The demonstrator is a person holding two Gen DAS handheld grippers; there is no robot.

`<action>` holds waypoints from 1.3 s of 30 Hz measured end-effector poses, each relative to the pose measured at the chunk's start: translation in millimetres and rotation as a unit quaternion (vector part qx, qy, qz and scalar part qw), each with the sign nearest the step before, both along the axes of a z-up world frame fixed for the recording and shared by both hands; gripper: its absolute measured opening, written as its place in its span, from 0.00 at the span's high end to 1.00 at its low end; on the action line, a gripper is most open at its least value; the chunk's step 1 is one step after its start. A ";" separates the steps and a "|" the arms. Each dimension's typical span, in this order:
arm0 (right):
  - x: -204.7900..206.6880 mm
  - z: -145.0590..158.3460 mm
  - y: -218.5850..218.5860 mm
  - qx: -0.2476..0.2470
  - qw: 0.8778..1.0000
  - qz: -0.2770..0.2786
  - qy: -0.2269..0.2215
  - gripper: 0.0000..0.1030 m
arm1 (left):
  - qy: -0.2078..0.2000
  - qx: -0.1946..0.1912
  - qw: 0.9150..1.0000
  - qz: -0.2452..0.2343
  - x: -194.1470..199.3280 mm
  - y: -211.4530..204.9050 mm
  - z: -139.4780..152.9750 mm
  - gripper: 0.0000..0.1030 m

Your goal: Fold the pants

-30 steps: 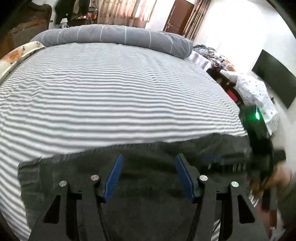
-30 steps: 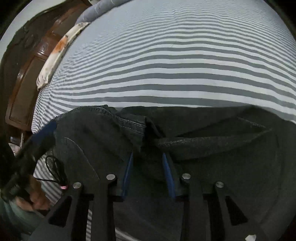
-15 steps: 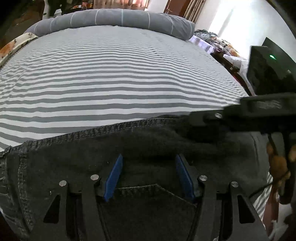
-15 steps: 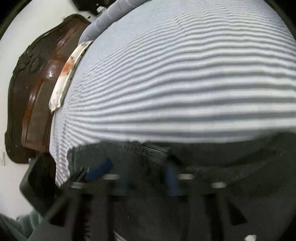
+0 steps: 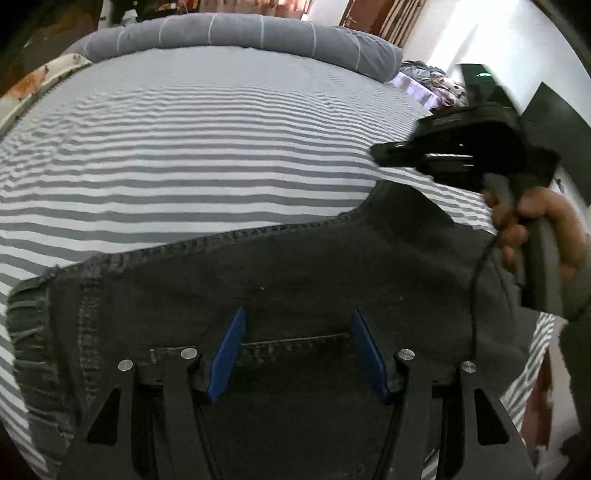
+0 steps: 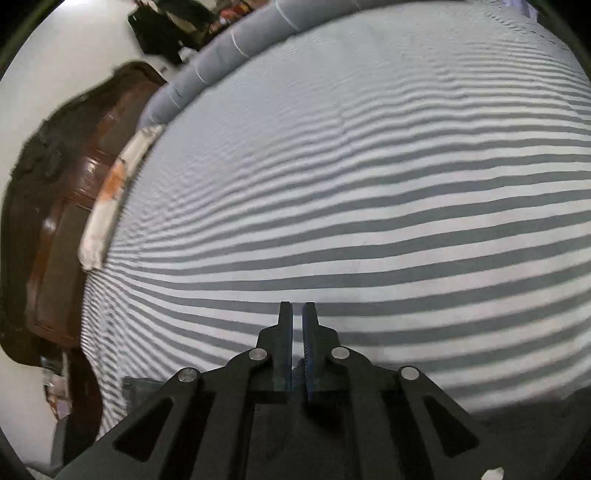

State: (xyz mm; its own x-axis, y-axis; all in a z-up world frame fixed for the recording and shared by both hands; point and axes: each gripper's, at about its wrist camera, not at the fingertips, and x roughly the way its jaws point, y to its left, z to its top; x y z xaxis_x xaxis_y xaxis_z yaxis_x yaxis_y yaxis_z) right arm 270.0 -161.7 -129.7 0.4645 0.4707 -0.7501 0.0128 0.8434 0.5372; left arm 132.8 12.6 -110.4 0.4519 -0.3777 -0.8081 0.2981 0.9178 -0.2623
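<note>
Black jeans [image 5: 295,280] lie on the striped bed [image 5: 184,155], right under my left fingers [image 5: 236,347], which stand apart over the back pocket [image 5: 295,343]. My right fingers [image 6: 285,332] are together, empty. Next I'd judge a fold: grip an edge.

Ahead of the fingers we see a striped bed [image 5: 192,147], a grey bolster [image 5: 236,33] at its far end. Left of the fingers stands a dark wooden headboard [image 6: 55,192]. Right: white wall [image 5: 517,48], brown door [image 5: 364,16].
</note>
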 end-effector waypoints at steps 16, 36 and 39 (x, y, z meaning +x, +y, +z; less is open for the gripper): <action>-48.4 -37.2 20.4 -0.041 0.999 -0.013 0.028 0.94 | -0.010 0.098 0.995 0.018 -34.5 16.9 -3.5 0.42; -255.7 14.4 -244.8 0.054 0.970 -0.227 -0.069 0.63 | -0.029 0.058 0.997 -0.048 -58.6 -83.3 37.8 0.41; -301.2 4.0 -312.0 0.058 0.954 -0.288 -0.065 0.63 | -0.015 0.047 0.996 -0.069 -61.1 -112.5 38.9 0.41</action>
